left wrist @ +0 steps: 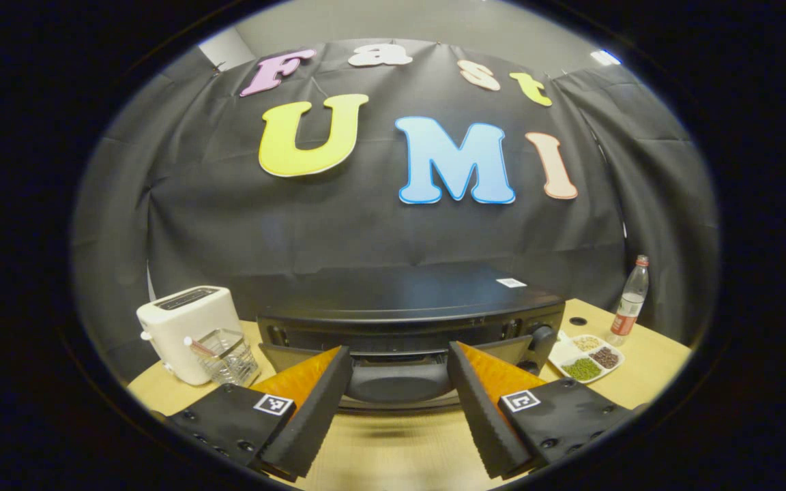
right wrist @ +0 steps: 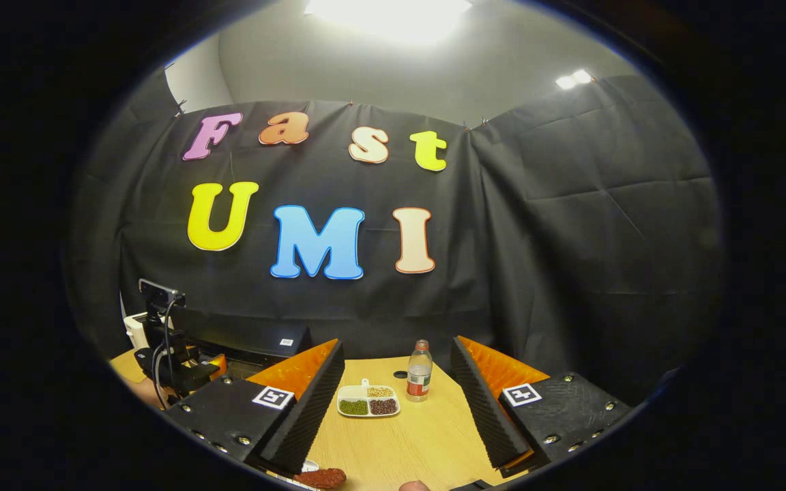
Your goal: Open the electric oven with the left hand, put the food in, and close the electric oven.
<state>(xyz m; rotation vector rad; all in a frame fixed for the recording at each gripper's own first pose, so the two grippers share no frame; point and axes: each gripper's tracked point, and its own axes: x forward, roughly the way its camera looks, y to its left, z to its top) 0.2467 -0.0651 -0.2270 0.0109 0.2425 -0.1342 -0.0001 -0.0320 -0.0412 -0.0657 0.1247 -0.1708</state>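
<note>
The black electric oven [left wrist: 400, 307] stands straight ahead in the left gripper view. Its door [left wrist: 393, 382] seems to lean out a little at the top. My left gripper [left wrist: 400, 351] is open, its fingers spread either side of the door's upper edge without pressing on it. In the right gripper view the oven [right wrist: 250, 341] is at the far left, with the left gripper [right wrist: 168, 354] in front of it. My right gripper [right wrist: 396, 344] is open and holds nothing. A reddish-brown piece of food [right wrist: 325, 477] lies on a white plate [right wrist: 308, 467] just below its left finger.
A white toaster [left wrist: 188, 327] and a clear holder [left wrist: 229, 354] stand left of the oven. Right of it are a divided dish of beans [left wrist: 587, 358] and a bottle [left wrist: 628, 300], seen too as dish [right wrist: 368, 402] and bottle [right wrist: 419, 372] on the wooden table [right wrist: 420, 436].
</note>
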